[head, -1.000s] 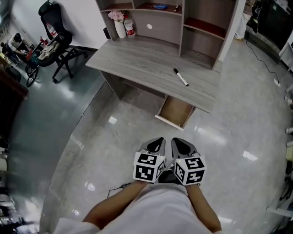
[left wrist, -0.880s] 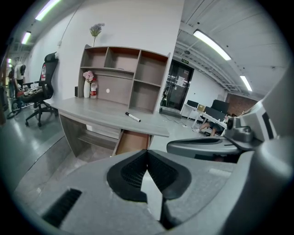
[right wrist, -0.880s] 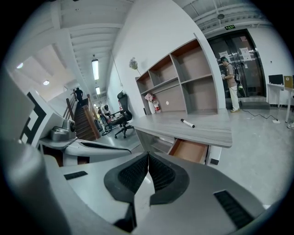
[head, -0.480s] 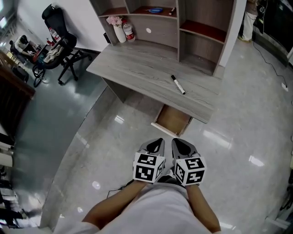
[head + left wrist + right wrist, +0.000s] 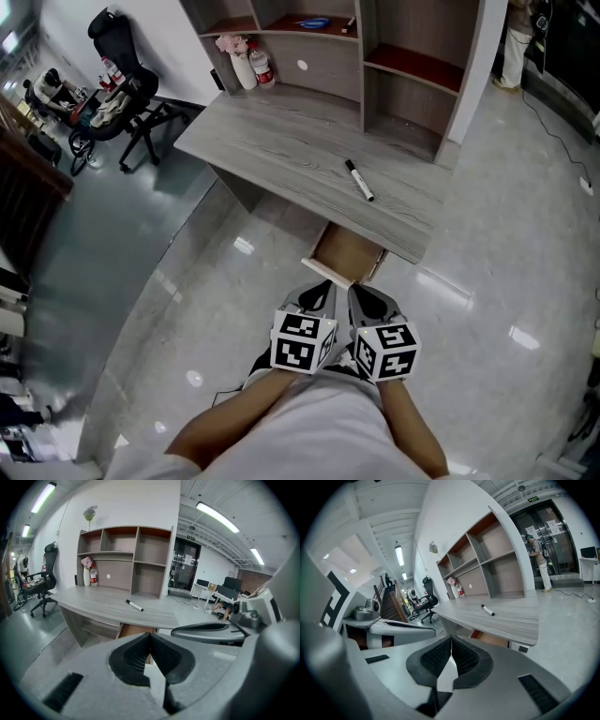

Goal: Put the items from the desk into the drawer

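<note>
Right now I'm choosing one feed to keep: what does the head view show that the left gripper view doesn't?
Head view only: the person's forearms and a blue item on the top shelf. Left gripper view only: the left tool with jaws shut, ceiling lights, glass doors. Both: the marker on the desk, the open drawer, the office chair.

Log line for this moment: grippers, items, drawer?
left gripper: shut, empty | right gripper: shut, empty | marker: on desk | drawer: open

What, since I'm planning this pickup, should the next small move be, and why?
Probably advance the right gripper toward the marker and open it: it and the left gripper are shut, empty, short of the desk; the marker lies on it, and the drawer already stands open.
</note>
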A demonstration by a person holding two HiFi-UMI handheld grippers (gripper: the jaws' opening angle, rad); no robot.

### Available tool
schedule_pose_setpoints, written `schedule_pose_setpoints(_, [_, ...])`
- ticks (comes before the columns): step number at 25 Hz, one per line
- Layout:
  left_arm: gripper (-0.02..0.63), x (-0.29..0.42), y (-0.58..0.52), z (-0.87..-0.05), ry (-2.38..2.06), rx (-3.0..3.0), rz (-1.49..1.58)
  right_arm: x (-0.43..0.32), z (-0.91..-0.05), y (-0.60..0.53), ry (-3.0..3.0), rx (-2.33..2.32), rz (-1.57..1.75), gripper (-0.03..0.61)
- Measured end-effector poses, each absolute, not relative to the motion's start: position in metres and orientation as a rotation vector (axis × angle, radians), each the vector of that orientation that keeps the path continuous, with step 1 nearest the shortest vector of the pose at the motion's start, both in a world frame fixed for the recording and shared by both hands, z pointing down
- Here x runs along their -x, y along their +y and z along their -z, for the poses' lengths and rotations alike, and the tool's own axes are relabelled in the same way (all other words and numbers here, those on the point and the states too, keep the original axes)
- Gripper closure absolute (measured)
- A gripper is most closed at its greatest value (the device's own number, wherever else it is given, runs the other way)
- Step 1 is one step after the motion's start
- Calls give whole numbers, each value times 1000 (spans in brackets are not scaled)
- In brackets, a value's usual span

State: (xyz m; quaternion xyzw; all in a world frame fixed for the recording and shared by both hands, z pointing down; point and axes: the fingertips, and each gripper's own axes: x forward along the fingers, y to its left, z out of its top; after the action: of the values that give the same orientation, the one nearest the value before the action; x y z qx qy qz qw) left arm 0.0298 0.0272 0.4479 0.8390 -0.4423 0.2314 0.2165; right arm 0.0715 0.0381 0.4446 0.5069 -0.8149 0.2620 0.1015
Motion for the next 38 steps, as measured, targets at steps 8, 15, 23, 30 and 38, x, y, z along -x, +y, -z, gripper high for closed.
schedule_pose_setpoints(8, [612,-46,-15,-451,-1196,-2342,-604,-85,-451,0,-2373,-1495,-746,577])
schedule_pose_setpoints(15, [612,-58,-70,-453,-1153,-2352,-584,-94,-454,-54,-2328,-1503,-696,577])
schedule_pose_setpoints(23, [612,-67,-124,-458,-1084,-2369,-603,-104,-461,-112,-2238,-1512,-628,575])
schedule_pose_setpoints(30, [612,-69,-163,-466,-1011,-2391,-658,-113,-469,-158,-2138,-1528,-571,575])
schedule_pose_setpoints(38, [612,-65,-200,-473,-961,-2395,-674,-117,-489,-204,-2038,-1489,-525,574])
